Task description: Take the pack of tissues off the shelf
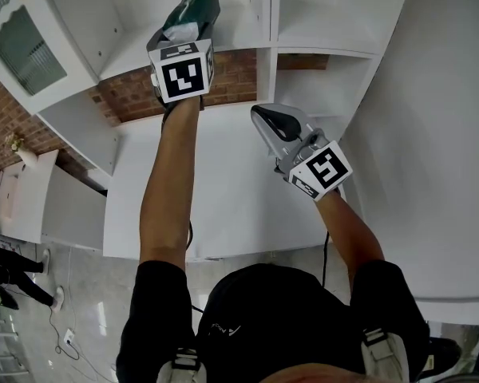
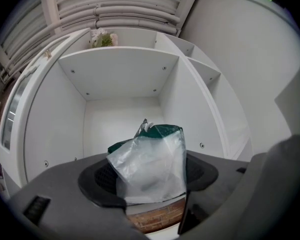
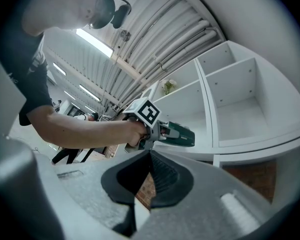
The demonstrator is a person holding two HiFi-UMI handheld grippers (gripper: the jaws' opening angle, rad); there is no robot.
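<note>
The pack of tissues [image 2: 150,164], in clear crinkled plastic with a dark green end, sits between the pads of my left gripper [image 2: 148,184], which press on it from both sides. From the head view the left gripper [image 1: 196,5] reaches into the open white shelf compartment [image 1: 239,34], the pack [image 1: 180,32] showing just above its marker cube. My right gripper [image 1: 265,116] hovers lower and to the right over the white counter [image 1: 231,190], jaws together and empty [image 3: 150,156]. The right gripper view also catches the left gripper [image 3: 182,135] at the shelf.
The white shelf unit has more open compartments to the right [image 1: 327,22]. A cabinet door with a glass pane [image 1: 24,46] stands at the left. Brick wall [image 1: 231,74] shows behind the counter. A small plant [image 2: 102,38] sits on top of the shelf.
</note>
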